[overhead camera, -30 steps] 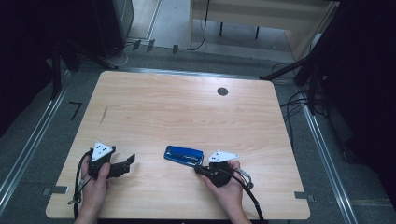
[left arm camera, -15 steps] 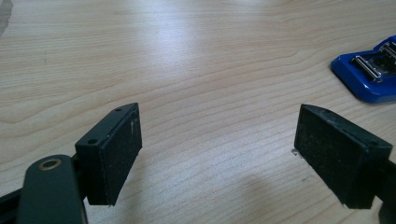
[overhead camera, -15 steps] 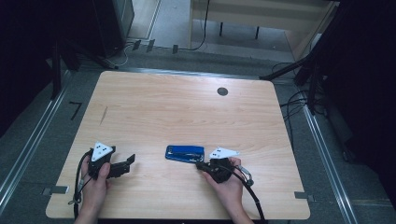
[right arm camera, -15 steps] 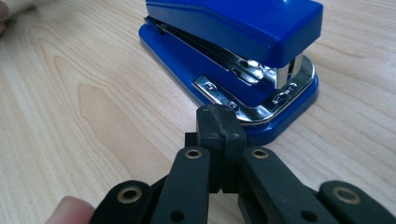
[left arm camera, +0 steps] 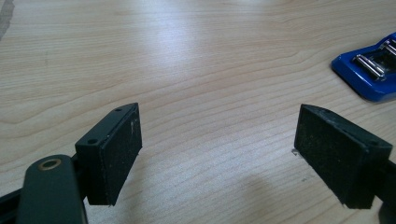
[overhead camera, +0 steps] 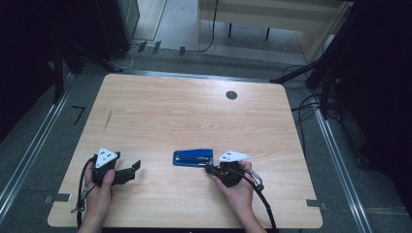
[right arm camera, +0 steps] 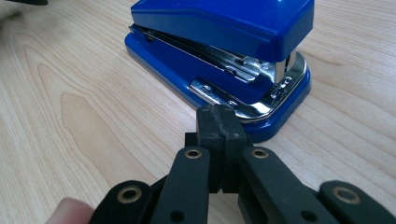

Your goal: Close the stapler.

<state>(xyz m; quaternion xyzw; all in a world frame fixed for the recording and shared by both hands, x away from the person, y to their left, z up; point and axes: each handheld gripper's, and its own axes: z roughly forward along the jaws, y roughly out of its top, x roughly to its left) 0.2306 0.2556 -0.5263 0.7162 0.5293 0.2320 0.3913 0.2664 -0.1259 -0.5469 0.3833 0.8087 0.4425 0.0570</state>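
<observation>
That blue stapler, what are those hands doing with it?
A person sits at a wooden table with a claw tool in each hand. The right claw is shut, empty, its tip right at the front end of the blue stapler, which lies flat on the table. The left claw waits off to the side, wide open and holding nothing. Nothing is lifted.

Left tongs (left arm camera: 219, 154) gape over bare table (left arm camera: 187, 70); blue stapler (left arm camera: 371, 70) far right.
</observation>
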